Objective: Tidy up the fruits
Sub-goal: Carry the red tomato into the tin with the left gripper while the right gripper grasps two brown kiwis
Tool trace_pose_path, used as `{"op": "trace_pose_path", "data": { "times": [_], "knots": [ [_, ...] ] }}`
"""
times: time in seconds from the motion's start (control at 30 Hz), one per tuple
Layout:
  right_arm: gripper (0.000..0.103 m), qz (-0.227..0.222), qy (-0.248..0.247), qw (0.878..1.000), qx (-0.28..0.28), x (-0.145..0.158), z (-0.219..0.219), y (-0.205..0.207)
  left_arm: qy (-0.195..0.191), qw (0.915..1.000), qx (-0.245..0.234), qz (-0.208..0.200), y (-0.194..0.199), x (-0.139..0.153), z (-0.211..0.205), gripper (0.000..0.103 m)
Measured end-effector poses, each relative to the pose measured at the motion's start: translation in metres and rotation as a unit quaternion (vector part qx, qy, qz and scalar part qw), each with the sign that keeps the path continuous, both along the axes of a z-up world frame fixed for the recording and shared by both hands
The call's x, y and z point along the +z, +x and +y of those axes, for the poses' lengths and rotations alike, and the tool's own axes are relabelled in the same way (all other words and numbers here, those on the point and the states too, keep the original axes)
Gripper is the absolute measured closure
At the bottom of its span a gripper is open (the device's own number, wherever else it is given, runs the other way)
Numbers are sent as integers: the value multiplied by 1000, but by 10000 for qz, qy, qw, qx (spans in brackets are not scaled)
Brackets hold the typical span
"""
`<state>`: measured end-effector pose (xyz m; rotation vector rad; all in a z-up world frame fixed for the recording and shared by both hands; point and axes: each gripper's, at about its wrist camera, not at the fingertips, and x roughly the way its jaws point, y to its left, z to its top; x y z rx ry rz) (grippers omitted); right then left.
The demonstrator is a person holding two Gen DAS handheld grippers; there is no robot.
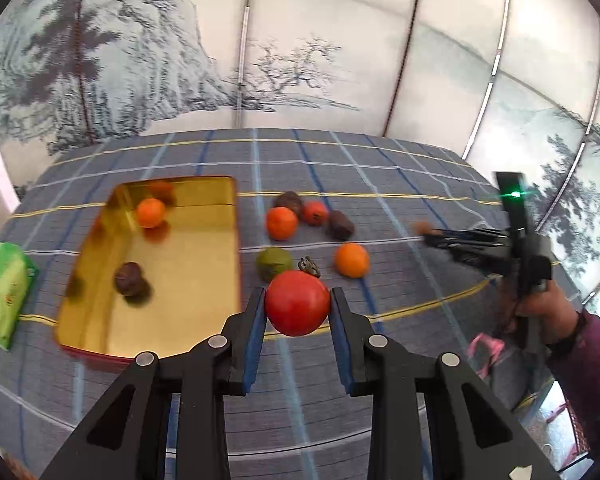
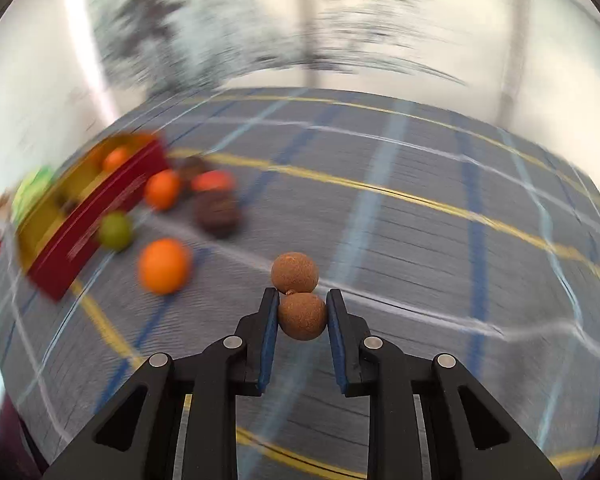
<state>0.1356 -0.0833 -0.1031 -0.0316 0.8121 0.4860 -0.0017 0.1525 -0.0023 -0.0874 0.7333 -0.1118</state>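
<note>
Left gripper [image 1: 298, 300] pinching red tomato-like fruit [image 1: 297, 303] between blue pads, held just off the near right corner of gold tray [image 1: 188, 312]; cloth under fruit hidden by it. Inside tray: one orange fruit [image 1: 151, 212] toward far end, one dark brown fruit [image 1: 129, 278] nearer left wall, both doubled by reflections in the shiny floor, so exact count hard to call (a dark smudge on left wall may be reflection only). Right of tray, on blue checked tablecloth [image 1: 380, 184]: loose cluster w/ orange fruit [image 1: 281, 223], small red one [image 1: 315, 212], two dark brownish ones [image 1: 289, 201] [image 1: 341, 224], green fruit [image 1: 275, 263] partly hidden behind the held red one, another orange [image 1: 352, 260], plus small dried stem-like bit [image 1: 309, 266], too small to identify. Left of tray: green packet [image 1: 4, 292], cut off by frame edge. Far right of tray: right gripper [image 2: 302, 312], blurred in left view, tips barely readable there; own cam shows it clamped on lower of two joined brown rough-skinned balls [image 2: 302, 317], upper ball [image 2: 295, 272] sticking out past the tips. Person's hand [image 1: 540, 304] and dark sleeve [image 1: 592, 364] cut by rim. Right view heavily motion-smeared: tray seen from its red outer wall, fruits beside it just colour blobs.
</note>
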Motion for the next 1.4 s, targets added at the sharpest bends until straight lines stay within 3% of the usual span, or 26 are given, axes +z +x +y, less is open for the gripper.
{"op": "trace_pose_path", "data": {
  "times": [0.13, 0.33, 0.47, 0.77, 1.4],
  "knots": [
    [78, 108, -98, 9976, -674, -12, -28, 6, 133, 9996, 258, -29, 1, 6, 28, 76],
    [78, 132, -95, 9960, -875, -20, -33, 5, 319, 9979, 548, 102, 24, 7, 67, 75],
    [78, 148, -86, 9957, -906, -21, -33, 5, 597, 9955, 705, 189, 55, 2, 86, 75],
    [78, 141, -125, 9956, -921, -22, -31, 5, 785, 9908, 884, 653, 111, -25, 118, 75],
    [78, 120, -207, 9953, -933, -23, -29, 5, 1092, 9848, 1016, 890, 143, -44, 143, 74]
  ]
}}
